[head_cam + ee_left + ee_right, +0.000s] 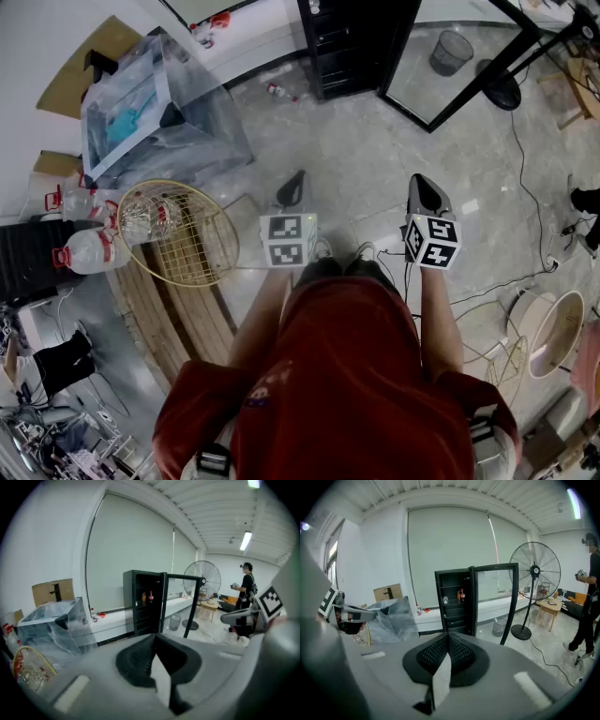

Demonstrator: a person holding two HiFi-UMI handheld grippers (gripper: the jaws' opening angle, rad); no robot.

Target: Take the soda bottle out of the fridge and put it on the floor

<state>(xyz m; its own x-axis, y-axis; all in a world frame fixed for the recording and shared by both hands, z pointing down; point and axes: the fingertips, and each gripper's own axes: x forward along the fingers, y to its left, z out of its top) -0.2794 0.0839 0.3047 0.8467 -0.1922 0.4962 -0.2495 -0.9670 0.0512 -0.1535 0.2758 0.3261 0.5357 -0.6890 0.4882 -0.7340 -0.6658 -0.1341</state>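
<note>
The black fridge [349, 42] stands several steps ahead with its glass door [455, 70] swung open. In the right gripper view a dark soda bottle with a red label [462, 595] stands upright on an upper shelf of the fridge [454, 606]. The same bottle [151, 596] shows small in the left gripper view. My left gripper [292, 190] and right gripper [427, 195] are held side by side at waist height, both pointing toward the fridge and far from it. Each has its jaws shut with nothing between them.
A plastic-wrapped box [141, 112], a gold wire basket [178, 234] and water jugs [89, 251] sit to the left. A standing fan [534, 573], a waste bin [451, 52] and a floor cable [530, 197] are right of the fridge. A person [588, 597] stands far right.
</note>
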